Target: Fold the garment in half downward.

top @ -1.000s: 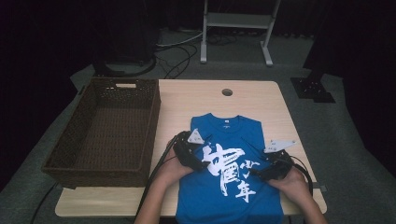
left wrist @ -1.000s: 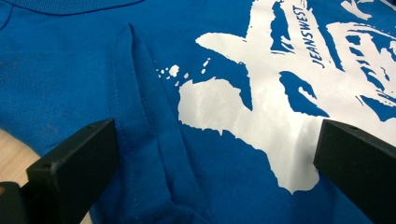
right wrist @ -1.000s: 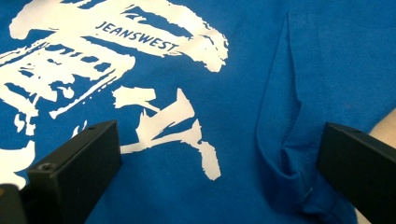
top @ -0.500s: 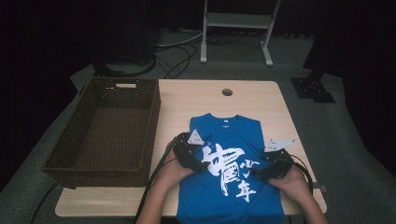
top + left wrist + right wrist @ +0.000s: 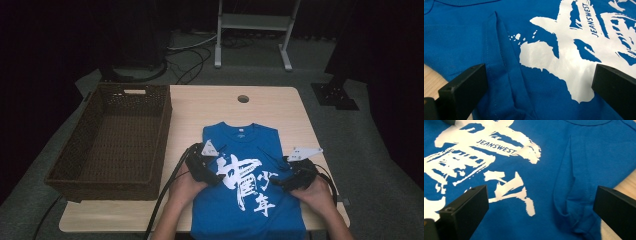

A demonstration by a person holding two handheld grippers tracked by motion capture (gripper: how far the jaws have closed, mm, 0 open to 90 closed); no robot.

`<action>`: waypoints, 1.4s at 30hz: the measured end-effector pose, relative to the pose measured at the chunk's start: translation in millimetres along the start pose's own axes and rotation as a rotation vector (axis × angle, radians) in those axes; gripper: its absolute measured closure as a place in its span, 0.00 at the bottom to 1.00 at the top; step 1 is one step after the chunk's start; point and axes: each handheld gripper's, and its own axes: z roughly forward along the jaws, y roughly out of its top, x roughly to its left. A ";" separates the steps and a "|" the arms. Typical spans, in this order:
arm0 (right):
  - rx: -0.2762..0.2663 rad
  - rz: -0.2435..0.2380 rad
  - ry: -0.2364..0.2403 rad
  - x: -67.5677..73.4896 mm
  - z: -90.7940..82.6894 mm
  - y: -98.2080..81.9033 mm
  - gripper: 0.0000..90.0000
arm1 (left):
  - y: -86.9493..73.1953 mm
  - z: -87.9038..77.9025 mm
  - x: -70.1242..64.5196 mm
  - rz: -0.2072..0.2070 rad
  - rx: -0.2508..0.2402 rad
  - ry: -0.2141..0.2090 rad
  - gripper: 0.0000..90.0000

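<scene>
A blue T-shirt (image 5: 250, 190) with a white print lies flat on the wooden table (image 5: 260, 107), sleeves folded in, collar toward the far side. My left gripper (image 5: 216, 178) rests low over the shirt's left half, jaws wide open. In the left gripper view the jaws (image 5: 537, 82) straddle a folded sleeve ridge (image 5: 499, 57) and the white print (image 5: 554, 62). My right gripper (image 5: 281, 184) hovers over the shirt's right half, also open. The right gripper view shows its jaws (image 5: 541, 205) spanning the print (image 5: 486, 155) and the folded right sleeve (image 5: 571, 195). Neither holds cloth.
A dark wicker basket (image 5: 115, 137), empty, stands at the table's left. A round cable hole (image 5: 243, 98) sits near the table's far edge. Bare wood lies beyond the collar. A metal stand (image 5: 252, 30) and cables are on the floor behind.
Both grippers have stayed almost in place on the shirt; the hands shifted only slightly. The shirt lies as before.
</scene>
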 end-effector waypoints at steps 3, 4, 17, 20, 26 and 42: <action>-0.004 0.000 -0.003 -3.7 -0.5 1.4 0.00 | 0.0 0.1 -0.7 -0.006 0.001 0.005 0.00; -0.011 0.002 -0.004 -4.6 -0.8 2.2 0.00 | 0.0 0.1 -0.7 -0.006 0.000 0.005 0.00; -0.029 -0.001 -0.004 -14.8 0.1 11.8 0.00 | 0.0 0.1 -0.7 -0.007 0.001 0.004 0.00; -0.032 0.001 -0.005 -17.1 -0.2 12.2 0.00 | 0.0 0.0 -0.6 -0.006 0.002 0.004 0.00; -0.042 0.001 -0.012 -25.1 -0.6 17.0 0.00 | 0.0 0.0 -0.7 -0.006 0.001 0.004 0.00; -0.058 0.000 -0.024 -55.8 14.3 37.9 0.00 | 0.0 0.1 -0.6 -0.007 0.001 0.004 0.00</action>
